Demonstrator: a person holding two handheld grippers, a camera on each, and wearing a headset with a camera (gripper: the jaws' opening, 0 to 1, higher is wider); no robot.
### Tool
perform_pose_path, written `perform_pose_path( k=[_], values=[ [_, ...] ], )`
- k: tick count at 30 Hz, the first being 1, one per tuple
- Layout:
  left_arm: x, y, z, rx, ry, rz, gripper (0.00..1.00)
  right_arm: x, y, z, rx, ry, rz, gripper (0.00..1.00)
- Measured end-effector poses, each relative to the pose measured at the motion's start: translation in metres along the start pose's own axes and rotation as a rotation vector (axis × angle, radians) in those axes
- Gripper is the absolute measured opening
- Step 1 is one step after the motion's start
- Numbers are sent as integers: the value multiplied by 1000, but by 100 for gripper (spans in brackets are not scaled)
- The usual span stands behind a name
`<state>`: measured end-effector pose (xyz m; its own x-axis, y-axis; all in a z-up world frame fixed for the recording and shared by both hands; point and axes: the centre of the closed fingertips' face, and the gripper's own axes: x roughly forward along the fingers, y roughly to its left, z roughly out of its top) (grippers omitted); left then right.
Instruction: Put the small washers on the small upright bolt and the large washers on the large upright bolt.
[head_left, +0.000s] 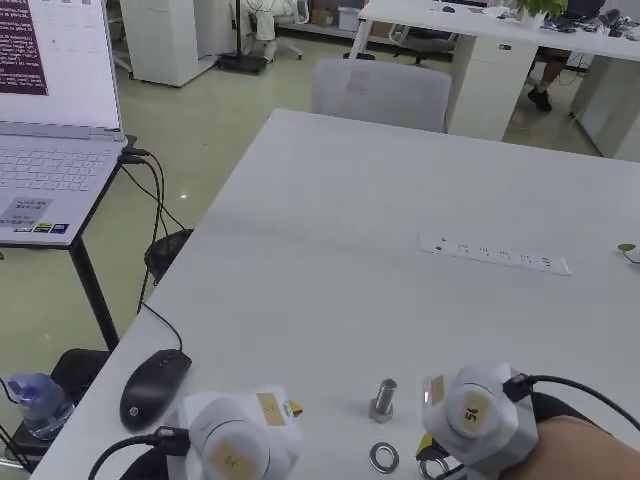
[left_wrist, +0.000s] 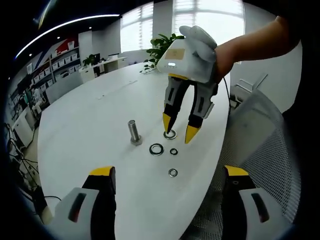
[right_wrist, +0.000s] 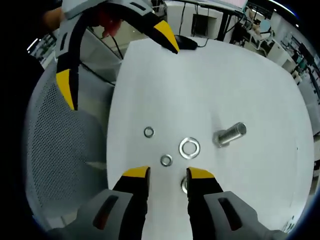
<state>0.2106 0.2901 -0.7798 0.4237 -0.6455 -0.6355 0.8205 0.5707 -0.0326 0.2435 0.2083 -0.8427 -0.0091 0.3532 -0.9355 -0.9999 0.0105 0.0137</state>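
One steel bolt (head_left: 384, 397) stands upright on the white table (head_left: 330, 250). In front of it lies a large washer (head_left: 384, 457). My right gripper (head_left: 436, 458) points down at the table, open, its tips straddling a washer (left_wrist: 170, 134) that lies flat. In the left gripper view the bolt (left_wrist: 133, 132), large washer (left_wrist: 156, 149) and two small washers (left_wrist: 173, 151) (left_wrist: 173, 172) lie close together. My left gripper (left_wrist: 169, 172) is wide open and holds nothing, well back from them. In the right gripper view, the right gripper (right_wrist: 168, 173) has the straddled washer (right_wrist: 184, 185) half hidden behind one finger.
A black mouse (head_left: 155, 385) lies at the table's left edge, close to my left gripper (head_left: 240, 440). A white power strip (head_left: 495, 255) lies further back on the right. A laptop (head_left: 50, 170) on a side stand and a grey chair (head_left: 380, 92) are beyond the table.
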Motion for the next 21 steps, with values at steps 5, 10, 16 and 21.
perform_pose_path(
  k=[5,10,16,21],
  values=[
    [-3,1,-1,-3,-4,7,87,11,0,-2,7,0,-5,31],
    [-2,1,-3,-3,1,6,87,19,0,-3,13,3,-13,30],
    [0,-2,-2,-4,1,-3,86,27,0,-4,20,4,-14,30],
    [2,0,0,-8,-1,-5,85,32,-2,-6,19,14,-15,29]
  ],
)
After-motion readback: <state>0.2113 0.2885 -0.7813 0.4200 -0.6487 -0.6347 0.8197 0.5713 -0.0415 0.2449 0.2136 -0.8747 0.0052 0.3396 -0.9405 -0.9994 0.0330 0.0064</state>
